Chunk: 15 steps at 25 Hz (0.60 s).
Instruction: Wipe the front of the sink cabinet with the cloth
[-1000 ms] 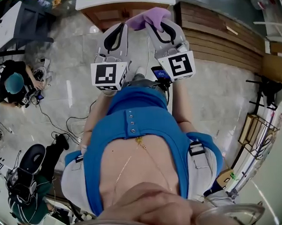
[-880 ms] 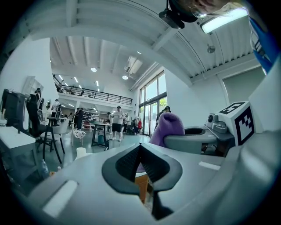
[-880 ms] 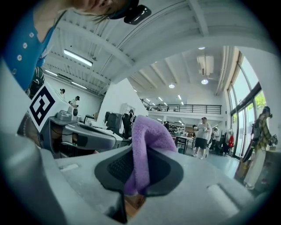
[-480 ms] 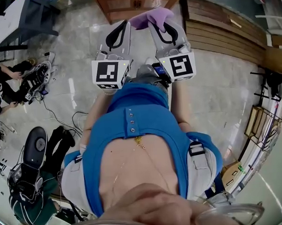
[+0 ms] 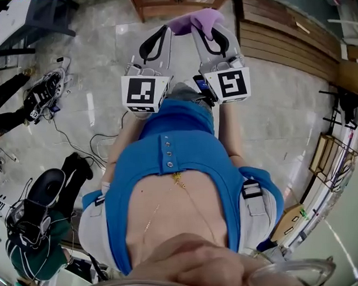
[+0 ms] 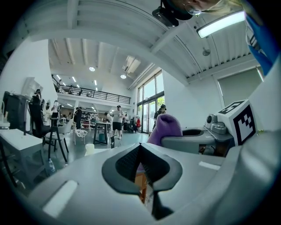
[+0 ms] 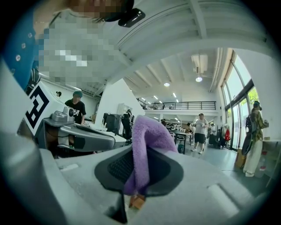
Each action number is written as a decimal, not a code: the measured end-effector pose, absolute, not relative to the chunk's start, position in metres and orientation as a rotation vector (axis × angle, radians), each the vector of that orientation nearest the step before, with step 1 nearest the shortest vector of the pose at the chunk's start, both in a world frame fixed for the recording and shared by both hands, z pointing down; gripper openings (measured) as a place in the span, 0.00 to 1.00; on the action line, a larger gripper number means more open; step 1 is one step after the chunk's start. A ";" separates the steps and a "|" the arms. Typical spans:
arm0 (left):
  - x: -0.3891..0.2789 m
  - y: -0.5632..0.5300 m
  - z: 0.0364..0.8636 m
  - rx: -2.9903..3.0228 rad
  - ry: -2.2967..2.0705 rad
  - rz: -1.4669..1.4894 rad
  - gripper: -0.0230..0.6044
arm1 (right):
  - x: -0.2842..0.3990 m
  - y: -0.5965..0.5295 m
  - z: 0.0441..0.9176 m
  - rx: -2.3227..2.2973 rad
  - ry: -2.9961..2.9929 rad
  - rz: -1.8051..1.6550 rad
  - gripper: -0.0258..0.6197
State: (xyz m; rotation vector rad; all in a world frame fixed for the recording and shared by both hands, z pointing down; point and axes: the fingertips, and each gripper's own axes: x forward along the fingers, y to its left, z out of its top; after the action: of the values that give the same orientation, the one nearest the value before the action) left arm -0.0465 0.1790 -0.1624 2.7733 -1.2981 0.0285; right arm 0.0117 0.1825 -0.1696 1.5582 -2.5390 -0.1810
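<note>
Overhead, in the head view, both grippers are held out ahead of the person above the floor (image 5: pixel 100 72). The left gripper (image 5: pixel 163 32) and right gripper (image 5: pixel 196 30) sit side by side, tips angled toward each other. A purple cloth (image 5: pixel 198 18) bunches at the right gripper's tip, just short of the wooden sink cabinet (image 5: pixel 162 4) at the view's top edge. I cannot tell whether cloth and wood touch; they look apart.

From the left gripper view, the left gripper's (image 6: pixel 139 148) jaws are pressed together with nothing between them. The cloth (image 6: pixel 166 127) rises just beside them, on the neighbouring gripper.

From the right gripper view, the right gripper's (image 7: pixel 137 154) jaws are clamped on a fold of the cloth (image 7: pixel 147 138), which stands up out of them in a loose hump.

By my reading, the step in hand is the approach: cloth gripped, wiping not yet begun. The next move calls for carrying the cloth's free hump forward until it presses flat on the cabinet front, then sweeping across the panel with steady pressure, the empty left gripper kept clear.
</note>
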 end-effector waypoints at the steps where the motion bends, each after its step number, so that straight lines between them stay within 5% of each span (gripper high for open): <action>1: -0.045 0.177 -0.163 2.770 -1.301 0.028 0.04 | 0.013 0.180 -0.169 1.558 -2.544 -0.167 0.14; 15: 0.013 0.187 -0.179 2.803 -1.379 0.055 0.04 | 0.064 0.188 -0.178 1.497 -2.590 -0.183 0.14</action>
State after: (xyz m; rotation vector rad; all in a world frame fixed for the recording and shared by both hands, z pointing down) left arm 0.0128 0.1872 -0.1786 2.8025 -1.3793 0.0548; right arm 0.0639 0.1882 -0.1783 1.4974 -2.5900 -0.1832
